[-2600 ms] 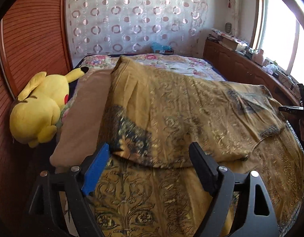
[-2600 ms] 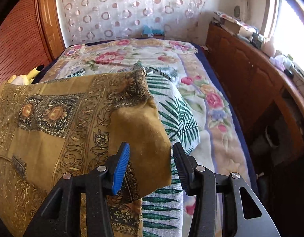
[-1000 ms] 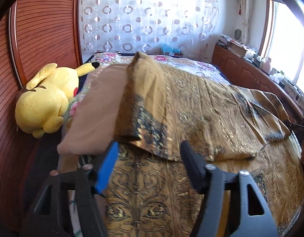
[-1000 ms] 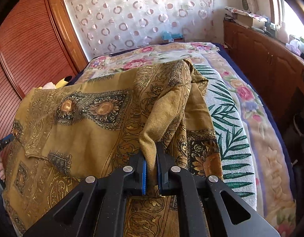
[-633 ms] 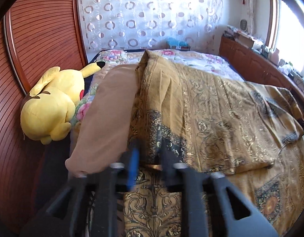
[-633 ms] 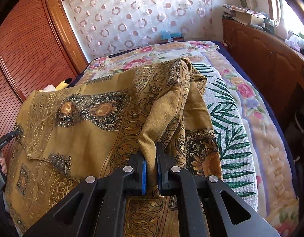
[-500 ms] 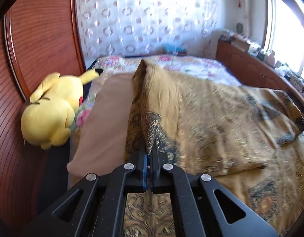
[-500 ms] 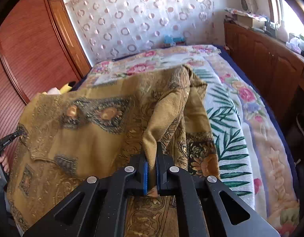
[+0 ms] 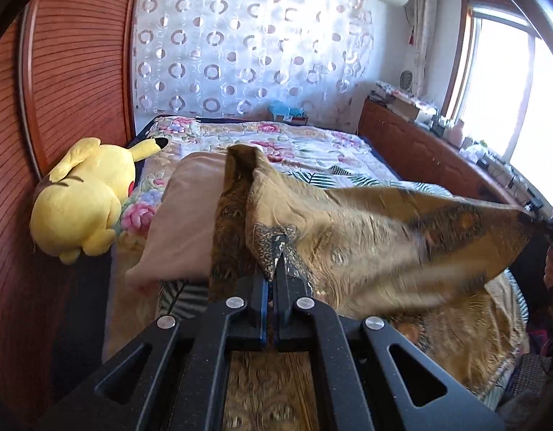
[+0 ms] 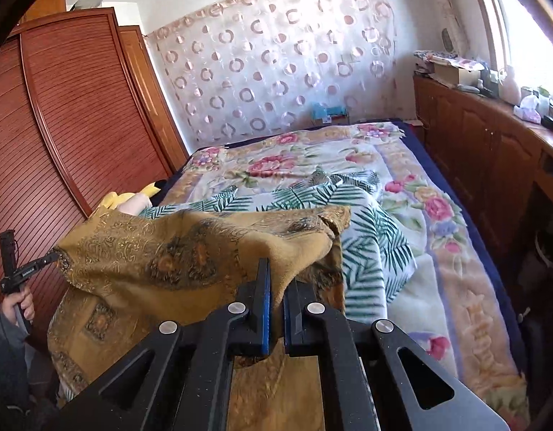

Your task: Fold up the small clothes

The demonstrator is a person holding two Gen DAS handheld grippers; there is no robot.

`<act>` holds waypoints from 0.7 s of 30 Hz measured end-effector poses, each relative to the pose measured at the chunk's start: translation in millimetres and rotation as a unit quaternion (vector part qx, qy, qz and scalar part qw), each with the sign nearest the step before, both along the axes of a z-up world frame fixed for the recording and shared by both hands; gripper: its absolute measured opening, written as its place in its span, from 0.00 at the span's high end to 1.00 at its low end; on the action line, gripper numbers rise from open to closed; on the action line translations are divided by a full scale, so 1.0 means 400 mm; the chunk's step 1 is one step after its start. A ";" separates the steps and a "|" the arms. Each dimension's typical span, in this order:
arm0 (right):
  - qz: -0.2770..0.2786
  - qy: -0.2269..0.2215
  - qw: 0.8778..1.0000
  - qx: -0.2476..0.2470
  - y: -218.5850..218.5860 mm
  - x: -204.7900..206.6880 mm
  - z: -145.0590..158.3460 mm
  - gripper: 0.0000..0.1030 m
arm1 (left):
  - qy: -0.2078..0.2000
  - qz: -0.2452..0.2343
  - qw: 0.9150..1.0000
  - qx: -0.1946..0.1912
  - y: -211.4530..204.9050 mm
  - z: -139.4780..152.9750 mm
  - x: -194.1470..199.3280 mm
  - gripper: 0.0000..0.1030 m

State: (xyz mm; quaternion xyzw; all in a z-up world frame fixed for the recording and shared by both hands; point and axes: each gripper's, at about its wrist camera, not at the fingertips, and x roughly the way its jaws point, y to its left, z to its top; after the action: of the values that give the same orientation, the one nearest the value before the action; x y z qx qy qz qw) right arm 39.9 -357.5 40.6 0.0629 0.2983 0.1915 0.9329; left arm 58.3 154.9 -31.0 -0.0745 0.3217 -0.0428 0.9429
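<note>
A gold patterned cloth (image 9: 384, 237) hangs stretched above the bed between both grippers. My left gripper (image 9: 271, 273) is shut on the cloth's left corner, close to the camera. At the far right of the left wrist view, the right gripper (image 9: 529, 211) pinches the opposite corner. In the right wrist view my right gripper (image 10: 276, 285) is shut on a bunched fold of the cloth (image 10: 161, 255). The left gripper (image 10: 53, 258) holds the far corner there, gripped by a hand (image 10: 19, 303). The cloth's lower part still lies on the bed.
A yellow plush toy (image 9: 86, 197) and a beige pillow (image 9: 183, 222) lie at the bed's left side. A palm-leaf blanket (image 10: 369, 248) and a floral cover (image 10: 437, 215) lie on the bed. A wardrobe (image 10: 61, 125) stands left, a wooden cabinet (image 10: 491, 151) right.
The left gripper closed on the cloth's corner. Both grippers then rose, lifting the upper layer off the bed so it hangs taut between them.
</note>
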 end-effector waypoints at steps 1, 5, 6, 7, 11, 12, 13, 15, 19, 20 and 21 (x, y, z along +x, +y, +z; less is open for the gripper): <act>0.001 0.001 1.000 -0.002 -0.009 -0.015 -0.002 0.95 | -0.003 0.001 1.000 -0.003 0.005 0.007 -0.020 0.98; 0.007 0.004 1.000 -0.002 -0.027 -0.075 0.016 0.95 | -0.008 -0.001 1.000 -0.006 0.010 0.022 -0.086 0.98; 0.008 0.003 1.000 -0.004 -0.031 -0.086 0.026 0.95 | -0.005 0.000 1.000 -0.001 0.009 0.019 -0.104 0.98; 0.009 0.001 1.000 -0.005 -0.034 -0.098 0.031 0.95 | -0.002 0.001 1.000 0.002 0.011 0.013 -0.118 0.98; 0.006 -0.005 1.000 -0.001 -0.040 -0.119 0.055 0.95 | 0.019 0.007 1.000 0.004 0.015 -0.033 -0.167 0.98; 0.006 -0.005 1.000 0.001 -0.036 -0.119 0.052 0.95 | 0.025 0.011 1.000 0.008 0.016 -0.049 -0.178 0.98; 0.007 -0.004 1.000 0.002 -0.037 -0.118 0.048 0.95 | 0.030 0.017 0.999 0.011 0.018 -0.063 -0.187 0.98; 0.011 -0.001 1.000 0.000 -0.028 -0.119 0.037 0.95 | 0.042 0.022 0.999 0.006 0.022 -0.092 -0.196 0.98; 0.025 0.007 1.000 0.001 -0.004 -0.110 0.026 0.95 | 0.067 0.033 0.997 0.000 0.022 -0.156 -0.197 0.98; 0.029 0.008 1.000 0.002 0.007 -0.104 0.025 0.95 | 0.069 0.034 0.997 0.000 0.022 -0.163 -0.197 0.98; 0.032 0.009 0.999 0.003 0.014 -0.100 0.029 0.95 | 0.071 0.035 0.997 -0.002 0.021 -0.169 -0.196 0.98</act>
State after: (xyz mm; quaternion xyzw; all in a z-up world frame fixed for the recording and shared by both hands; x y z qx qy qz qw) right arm 0.0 -351.9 52.3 0.0579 0.3075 0.2214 0.9236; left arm -20.3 163.4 -98.7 -0.0902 0.3847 -0.0046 0.9186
